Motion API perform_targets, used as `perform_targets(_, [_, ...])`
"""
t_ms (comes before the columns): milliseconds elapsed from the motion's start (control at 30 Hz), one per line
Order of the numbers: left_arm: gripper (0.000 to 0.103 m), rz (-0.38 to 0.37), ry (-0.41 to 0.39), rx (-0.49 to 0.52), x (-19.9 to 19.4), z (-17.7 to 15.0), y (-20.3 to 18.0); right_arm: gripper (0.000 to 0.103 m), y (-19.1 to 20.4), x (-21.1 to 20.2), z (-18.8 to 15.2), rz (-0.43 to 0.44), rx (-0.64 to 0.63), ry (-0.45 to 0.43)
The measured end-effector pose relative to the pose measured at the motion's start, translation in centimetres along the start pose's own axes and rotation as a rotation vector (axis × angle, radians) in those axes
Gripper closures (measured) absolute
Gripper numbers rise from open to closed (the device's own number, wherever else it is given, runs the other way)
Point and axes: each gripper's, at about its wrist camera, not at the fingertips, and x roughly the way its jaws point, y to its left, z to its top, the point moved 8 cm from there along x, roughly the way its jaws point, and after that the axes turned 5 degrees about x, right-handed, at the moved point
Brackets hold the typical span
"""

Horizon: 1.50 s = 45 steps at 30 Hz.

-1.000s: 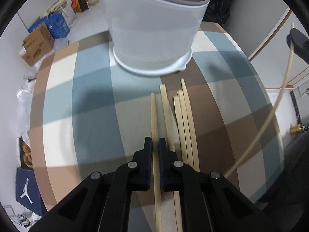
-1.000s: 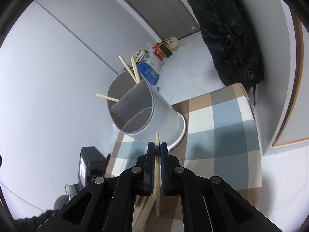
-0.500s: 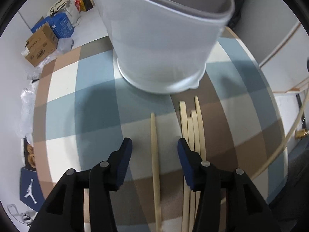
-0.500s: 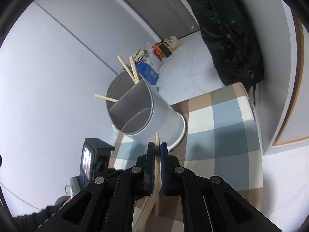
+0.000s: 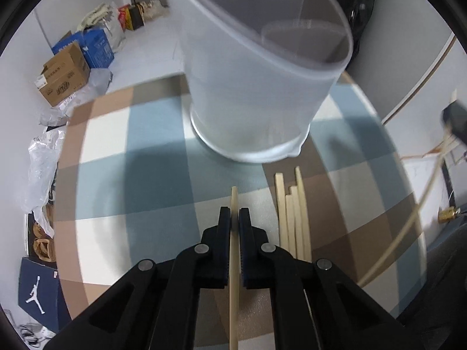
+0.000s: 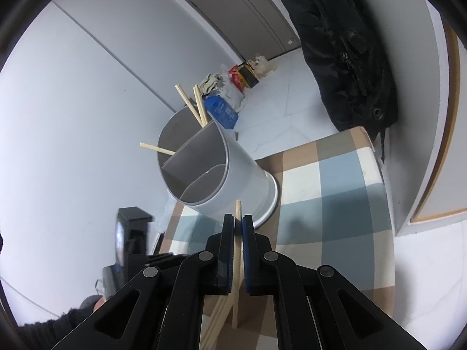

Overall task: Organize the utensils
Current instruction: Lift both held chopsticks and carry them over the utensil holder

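Note:
A grey divided utensil holder point(image 5: 256, 87) stands on the checked tablecloth point(image 5: 131, 145). Three chopsticks point(image 6: 192, 105) lean in the back compartment of this holder point(image 6: 233, 175). My left gripper point(image 5: 234, 213) is shut on a single pale chopstick point(image 5: 234, 195) lying on the cloth, pads pressed on both sides near its far tip. To its right, several loose chopsticks point(image 5: 292, 218) lie side by side. My right gripper point(image 6: 238, 218) is shut on another chopstick point(image 6: 238, 207), held raised above the table with its lower end on the cloth. In the left wrist view that chopstick point(image 5: 408, 233) curves along the right edge.
The table's edges are close on every side. A black bag point(image 6: 344, 43) hangs behind the table by a grey door. On the floor are cardboard boxes point(image 5: 64, 75), plastic bags and a dark shoe box point(image 5: 38, 291). The left gripper's body point(image 6: 128, 239) shows blurred at the lower left.
My left gripper opened, slid forward along the single chopstick toward the holder, and shut on it again nearer its tip. The right gripper kept still with its chopstick.

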Motion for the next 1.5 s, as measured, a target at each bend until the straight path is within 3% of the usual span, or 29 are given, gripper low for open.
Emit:
perform_targets(267, [0.101, -0.005, -0.214, -0.071, -6.7, 1.1, -0.1, 0.098, 1.6, -1.3, 0.2, 0.018, -0.056, -0.051])
perform_targets(433, [0.101, -0.004, -0.296, -0.071, -8.4, 2.4, 0.8, 0.098, 3.4, -2.3, 0.5, 0.027, -0.11, -0.092])
perform_targets(1067, [0.102, -0.031, -0.486, 0.001, -15.5, 6.2, 0.2, 0.099, 10.5, -5.1, 3.8, 0.048, -0.261, -0.19])
perform_targets(1500, [0.102, -0.04, -0.579, 0.034, -20.6, 12.2, 0.6, 0.099, 15.4, -6.3, 11.1, 0.062, -0.354, -0.265])
